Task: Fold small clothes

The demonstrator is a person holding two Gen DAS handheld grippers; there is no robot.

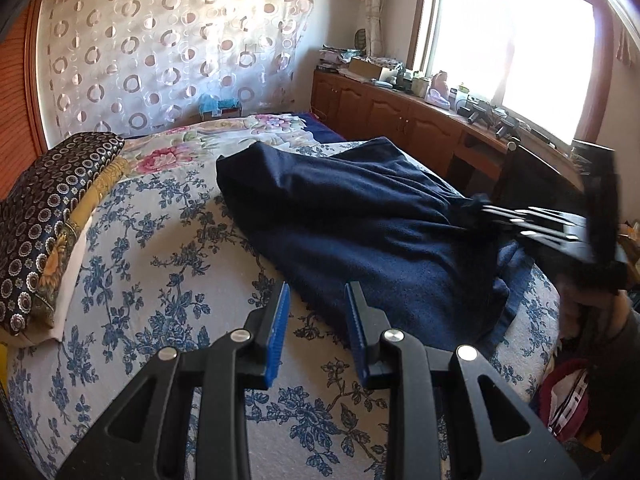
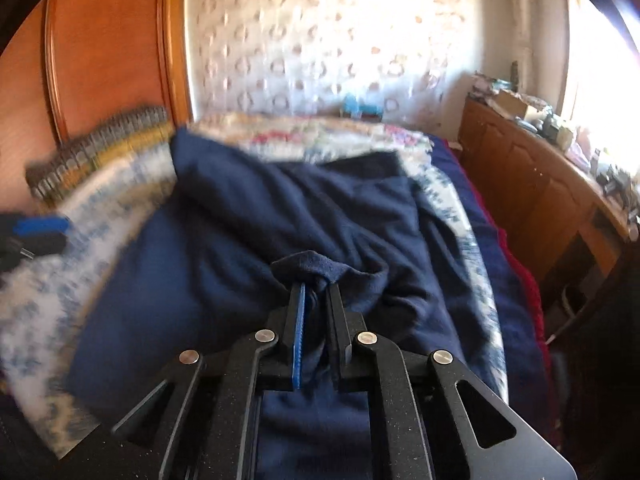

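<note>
Garment: navy fleece garment (image 1: 360, 216) lies rumpled on the bed (image 1: 160, 240), toward its right side, one end reaching to the far floral part, the near end bunched by the right edge.
Handling (judged): soft, thick, light; drapes and creases freely, not slippery, nothing fragile. Holds folds loosely, so edges will want smoothing.
Where to take hold (judged): hems or corners, a single layer if possible; the free near-left edge, just ahead of the left fingers, looks reachable.
Right gripper (image 2: 316, 288): fingers drawn narrow, pinching a bunched tuft of the garment (image 2: 304, 216); cloth fills the gap between them.
Left gripper (image 1: 318, 292): fingers spread wide, nothing between them, poised over the bedspread just beside the garment's near edge, not touching it.
Left view only: whole outline of the garment, the right gripper (image 1: 480, 208) coming in from the right side, blurred; stacked patterned pillows (image 1: 48, 216) at far left; wooden cabinet (image 1: 400, 116) under the window (image 1: 512, 40).
Right view only: the pinch itself, close up; the left gripper's blue pad at the left edge. View is motion-blurred, detail poor.
Stage (judged): early; garment not laid flat, no fold made.
</note>
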